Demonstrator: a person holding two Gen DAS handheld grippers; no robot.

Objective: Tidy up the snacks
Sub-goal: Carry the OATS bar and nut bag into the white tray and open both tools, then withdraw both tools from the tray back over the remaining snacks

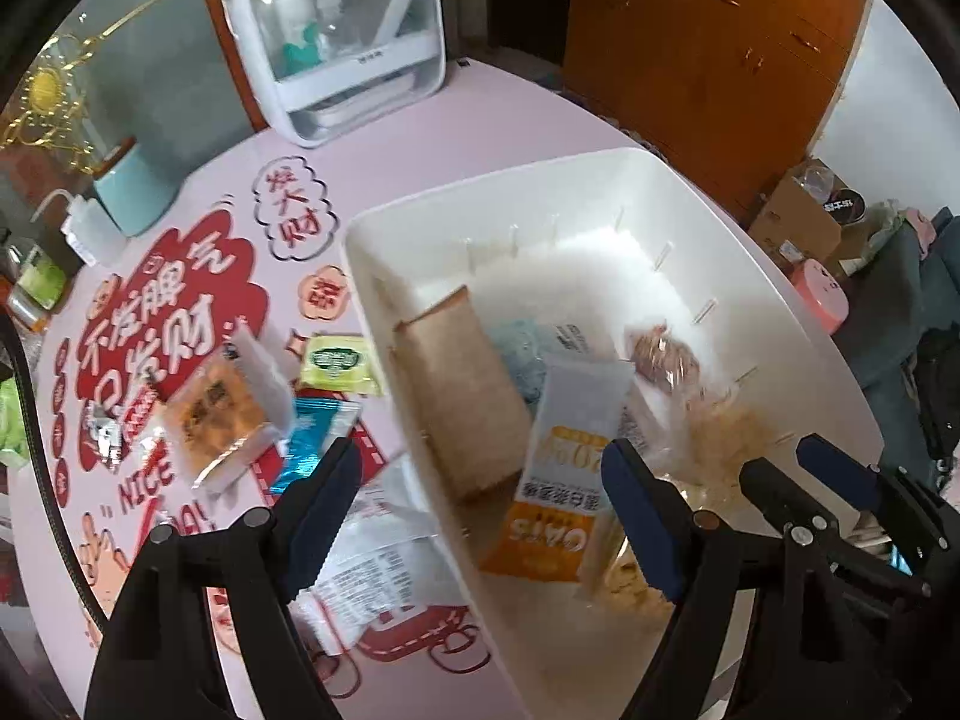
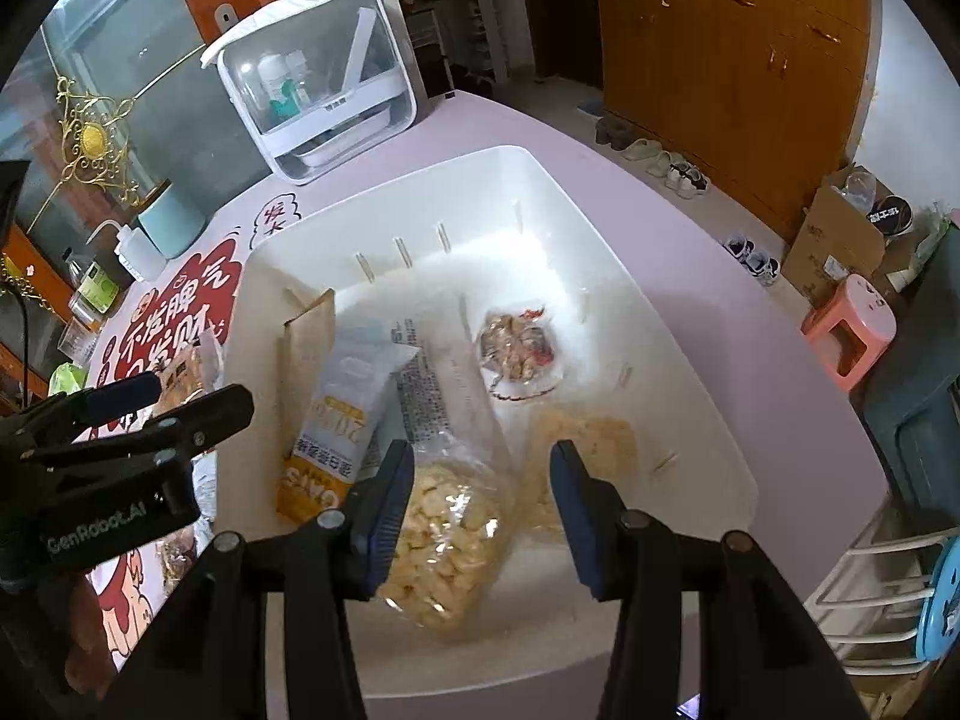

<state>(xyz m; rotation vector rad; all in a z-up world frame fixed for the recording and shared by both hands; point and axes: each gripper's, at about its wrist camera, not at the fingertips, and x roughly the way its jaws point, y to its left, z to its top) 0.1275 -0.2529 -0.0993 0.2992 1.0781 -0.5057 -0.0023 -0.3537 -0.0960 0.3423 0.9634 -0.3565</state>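
Two grippers are poised over the white bin point(image 2: 600, 228), both with jaws apart and nothing pinched. The left gripper point(image 1: 480, 480) stands wide, straddling the bin's near-left wall, one blue pad outside over the table and the other inside. The orange-and-white oats packet point(image 1: 564, 480) lies loose between them, flat and glossy, not pressed by either pad. The right gripper point(image 2: 480, 498) is parted about halfway, and a clear crinkly bag of small pale crackers point(image 2: 447, 534) sits between its pads; it touches the left one at most, with open space on the other side.

Going outward inside the bin: a brown kraft paper pouch point(image 1: 462, 396) leans along the left wall beside the oats packet, a clear pack of brownish snacks point(image 2: 519, 348) sits toward the middle, and a flat pale-tan bag point(image 2: 585, 450) lies right of the crackers. The far half of the bin floor is bare smooth plastic with little slot ribs along the walls, so plenty of room there.

Left of the bin, on the pink table mat point(image 1: 420, 138) with red lettering, several snacks remain: an orange biscuit pack point(image 1: 219, 414), a blue foil sachet point(image 1: 312, 444), a small green-yellow sachet point(image 1: 339, 363) and a white printed bag point(image 1: 384, 564) hard against the bin wall. Beyond the bin stands a white box with a clear lid point(image 1: 336, 42).
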